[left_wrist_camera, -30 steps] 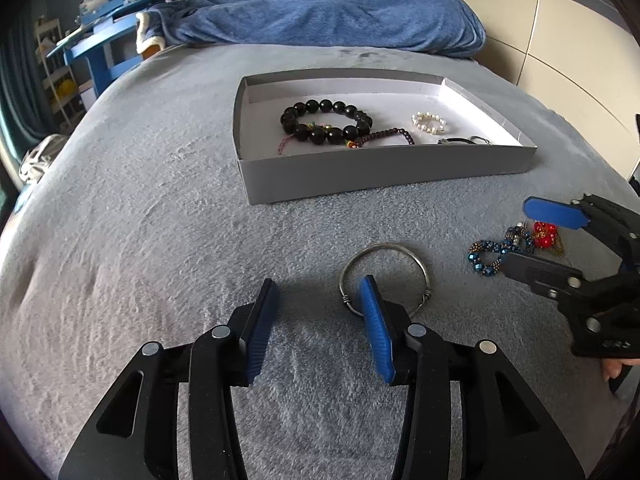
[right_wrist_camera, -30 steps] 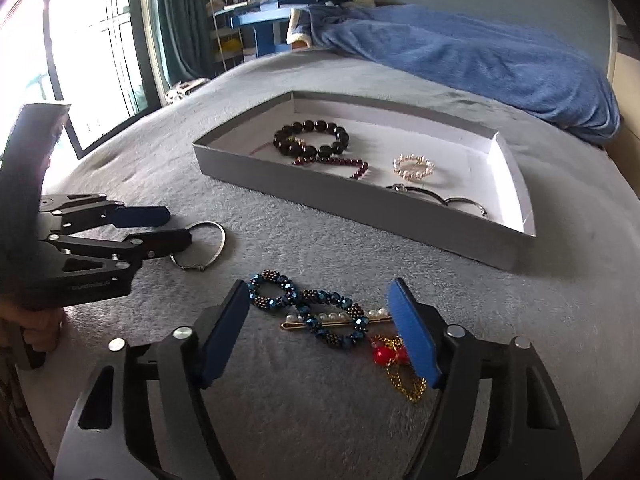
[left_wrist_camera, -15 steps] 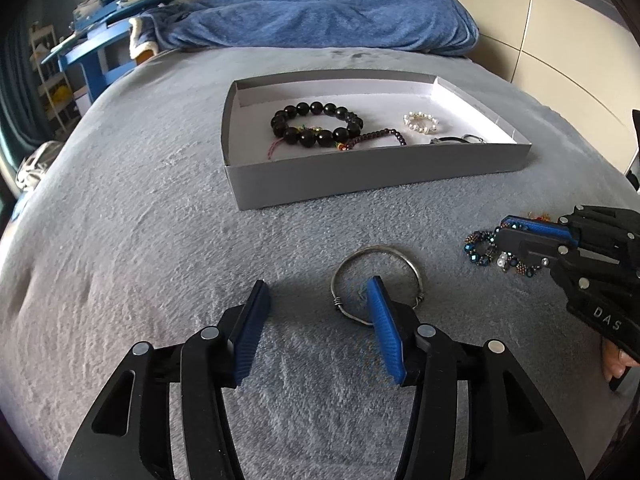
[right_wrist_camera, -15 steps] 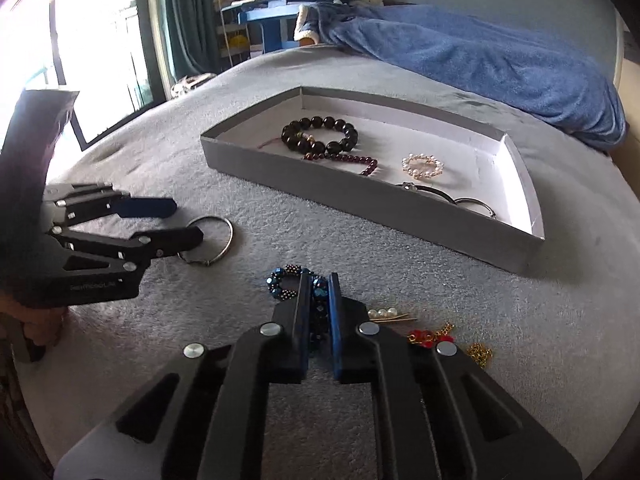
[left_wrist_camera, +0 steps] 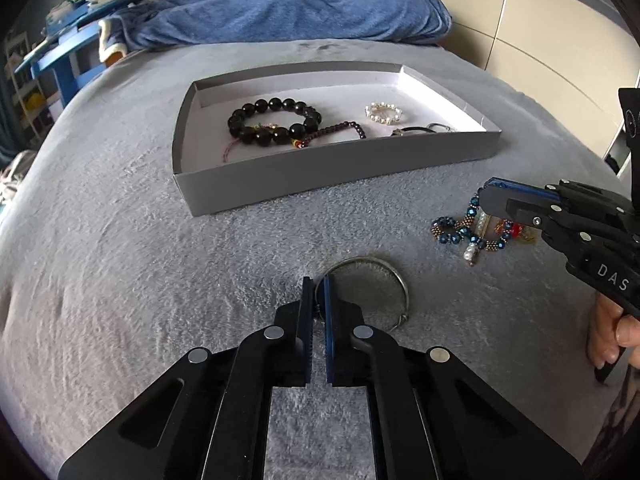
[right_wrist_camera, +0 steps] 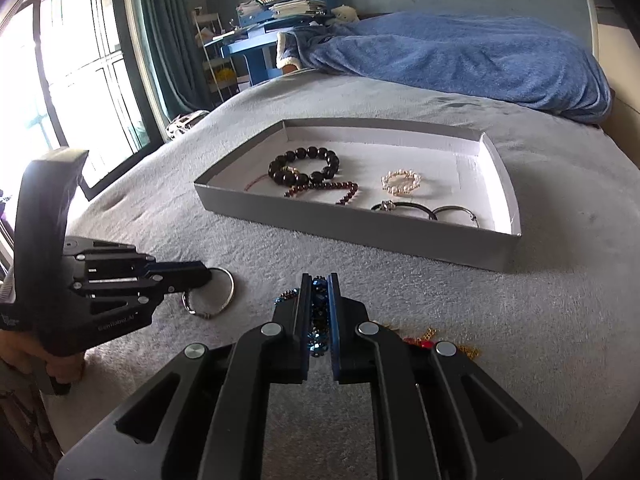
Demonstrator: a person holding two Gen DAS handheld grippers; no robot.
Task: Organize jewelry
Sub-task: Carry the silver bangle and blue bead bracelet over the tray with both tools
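On the grey bed (left_wrist_camera: 120, 264), both tools were clenched on jewelry lying short of the box (left_wrist_camera: 320, 176). The left tool (left_wrist_camera: 316, 300) pinched the near-left rim of the bangle (left_wrist_camera: 394, 280), which still lay flat on the blanket. The right tool (right_wrist_camera: 320, 304) gripped the blue bead strand (right_wrist_camera: 318, 320) between its pads, part of the strand trailing out onto the bed to its left. A red and gold piece (right_wrist_camera: 424, 340) lay just beside it, largely hidden behind the right tool's finger.

The step in hand appeared to be the double pick-up, with nothing yet lifted. The next move would likely call for raising both pieces clear of the blanket, carrying them over the box's near wall, and setting them on bare floor inside, apart from the black bead bracelet (left_wrist_camera: 276, 122), the dark red strand (left_wrist_camera: 340, 128), the pearl ring (left_wrist_camera: 383, 114) and the thin bands (right_wrist_camera: 424, 210) already there. The trailing beads could snag the wall.

How firmly either grip held could not be judged; the bangle's pinched section sat hidden between the pads.
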